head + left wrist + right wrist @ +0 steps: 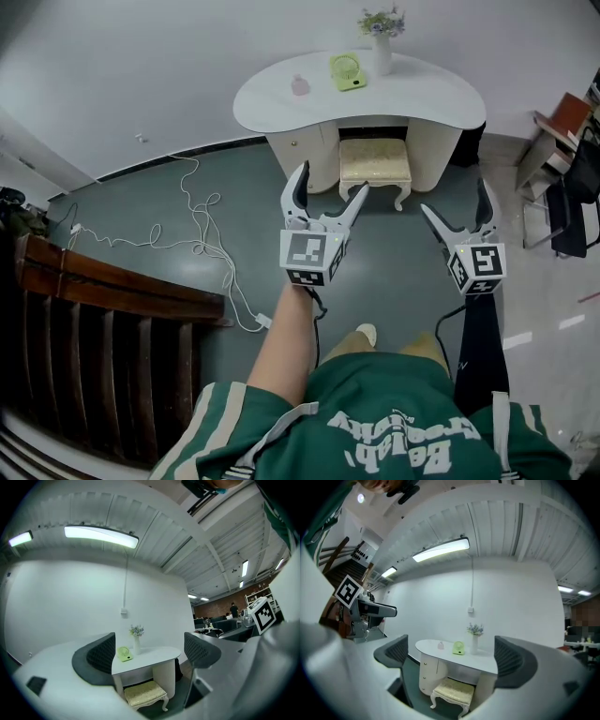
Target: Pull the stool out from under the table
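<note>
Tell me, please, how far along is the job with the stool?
Done: nothing yet; the stool stands tucked under the table. In hand: the left gripper and right gripper are open, empty, short of it. Left: reach the stool, grip it, pull it out.

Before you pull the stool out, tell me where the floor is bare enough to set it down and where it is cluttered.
Bare: the grey floor from the stool back to the person's foot. Cluttered: a white cable trails over the floor to the left, and dark furniture stands at the right.
</note>
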